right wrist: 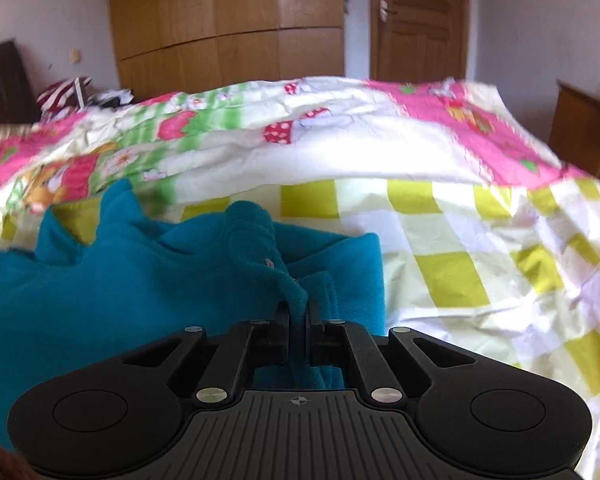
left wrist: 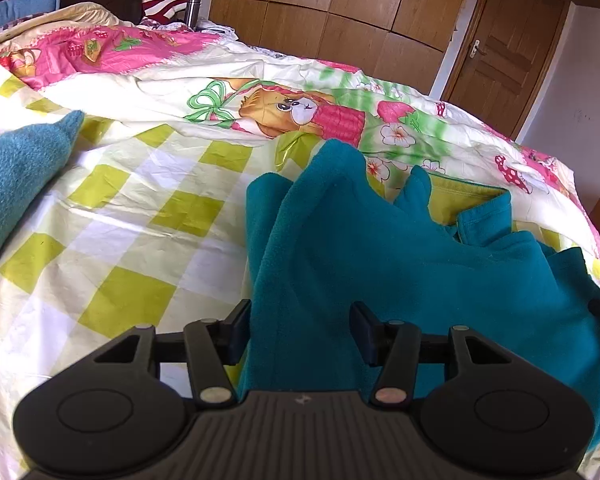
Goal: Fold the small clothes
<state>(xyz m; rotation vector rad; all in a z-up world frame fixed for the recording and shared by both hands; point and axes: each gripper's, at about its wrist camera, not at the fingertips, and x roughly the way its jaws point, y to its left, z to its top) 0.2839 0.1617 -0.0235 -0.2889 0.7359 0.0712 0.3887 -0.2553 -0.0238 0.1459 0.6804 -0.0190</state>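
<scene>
A teal fleece garment (left wrist: 380,248) lies crumpled on the checked bed sheet (left wrist: 120,220), with a lime green lining showing at its far edge. My left gripper (left wrist: 300,320) is open, its jaws standing either side of a raised fold of the fleece. My right gripper (right wrist: 299,312) is shut on a bunched ridge of the same teal garment (right wrist: 140,276), which spreads to the left in the right wrist view.
A pink and white cartoon quilt (left wrist: 280,92) is heaped across the far side of the bed. A second blue fleece piece (left wrist: 16,184) lies at the left. Wooden wardrobes (left wrist: 340,4) and a door (left wrist: 504,48) stand behind the bed.
</scene>
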